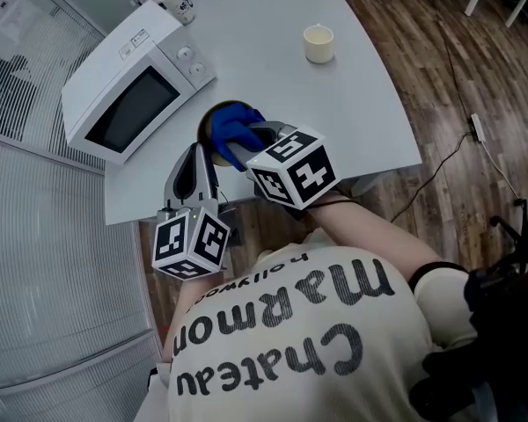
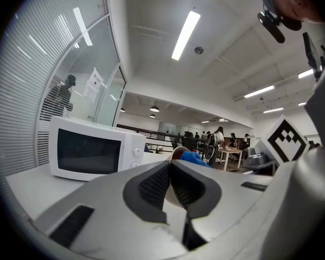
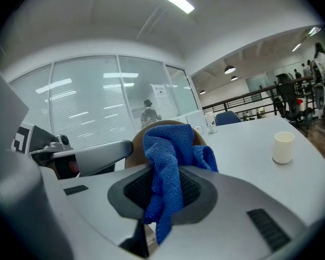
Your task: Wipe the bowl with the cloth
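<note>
A brown bowl [image 1: 211, 117] is held tilted above the table's near edge, opening toward me. My left gripper [image 1: 201, 148] is shut on its rim; in the left gripper view the bowl's wall [image 2: 177, 151] sits between the closed pads of that gripper [image 2: 170, 164]. A blue cloth [image 1: 234, 127] is bunched inside the bowl. My right gripper [image 1: 239, 144] is shut on the cloth [image 3: 168, 145], which hangs out between its jaws [image 3: 165, 172] and presses against the bowl [image 3: 135, 148]. The cloth hides most of the bowl's inside.
A white microwave [image 1: 136, 86] stands on the white table [image 1: 273, 77] just left of the bowl. A cream cup [image 1: 319, 44] sits farther back on the right, and a small white mug [image 1: 176, 3] behind the microwave. Wooden floor lies to the right.
</note>
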`<state>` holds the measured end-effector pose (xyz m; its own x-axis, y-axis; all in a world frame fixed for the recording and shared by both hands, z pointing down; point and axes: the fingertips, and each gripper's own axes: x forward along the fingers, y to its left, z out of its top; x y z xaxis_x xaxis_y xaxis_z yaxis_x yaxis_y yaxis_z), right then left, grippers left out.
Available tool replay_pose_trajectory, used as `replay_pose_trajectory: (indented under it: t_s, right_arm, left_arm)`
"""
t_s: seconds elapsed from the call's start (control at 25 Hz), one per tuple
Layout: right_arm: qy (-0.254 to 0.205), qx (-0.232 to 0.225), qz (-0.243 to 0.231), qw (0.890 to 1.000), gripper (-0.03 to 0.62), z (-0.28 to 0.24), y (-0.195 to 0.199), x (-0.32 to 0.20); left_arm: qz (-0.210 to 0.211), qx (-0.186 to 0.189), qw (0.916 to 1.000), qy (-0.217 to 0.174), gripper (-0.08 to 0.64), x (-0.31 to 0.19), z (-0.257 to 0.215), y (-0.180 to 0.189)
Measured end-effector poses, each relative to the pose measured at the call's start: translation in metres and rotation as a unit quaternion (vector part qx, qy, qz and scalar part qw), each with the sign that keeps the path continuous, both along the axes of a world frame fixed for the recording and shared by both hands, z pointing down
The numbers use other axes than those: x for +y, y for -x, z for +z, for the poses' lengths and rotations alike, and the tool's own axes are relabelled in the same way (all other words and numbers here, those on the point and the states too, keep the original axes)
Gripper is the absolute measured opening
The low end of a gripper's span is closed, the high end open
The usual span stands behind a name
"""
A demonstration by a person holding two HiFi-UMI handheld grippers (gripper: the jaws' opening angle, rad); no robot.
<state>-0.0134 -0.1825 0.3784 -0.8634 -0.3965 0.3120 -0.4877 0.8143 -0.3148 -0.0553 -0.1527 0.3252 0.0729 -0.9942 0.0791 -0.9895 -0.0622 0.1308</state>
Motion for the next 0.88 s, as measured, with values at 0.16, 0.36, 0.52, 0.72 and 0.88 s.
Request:
replay_pose_trajectory:
  t_s: [0.16,0.36,0.52,0.72,0.88]
  right_arm:
    - [-0.019,0.014,0.005,1.000,0.063,0.000,-0.003,-0.006]
    - [-0.043,0.023,0.020,0.999,0.063,-0.005,-0.007,-0.015]
    - [-0.051,0.025,0.025,0.998,0.063,-0.007,-0.010,-0.021]
    - [-0.058,0.026,0.030,0.997,0.063,-0.011,-0.014,-0.025]
    - [-0.058,0.023,0.031,0.998,0.063,-0.014,-0.016,-0.028]
  left_arm:
    - [-0.002,-0.001,1.0000,-0.002,0.005,-0.003,-0.001,0.001]
    - [-0.004,-0.001,1.0000,-0.005,0.005,-0.007,-0.002,0.005]
    - [-0.001,-0.001,1.0000,-0.006,0.005,-0.010,-0.003,0.005]
    - [0.001,0.000,1.0000,-0.006,0.005,-0.013,-0.004,0.005]
    - [0.000,-0.002,1.0000,-0.005,0.005,-0.014,-0.003,0.005]
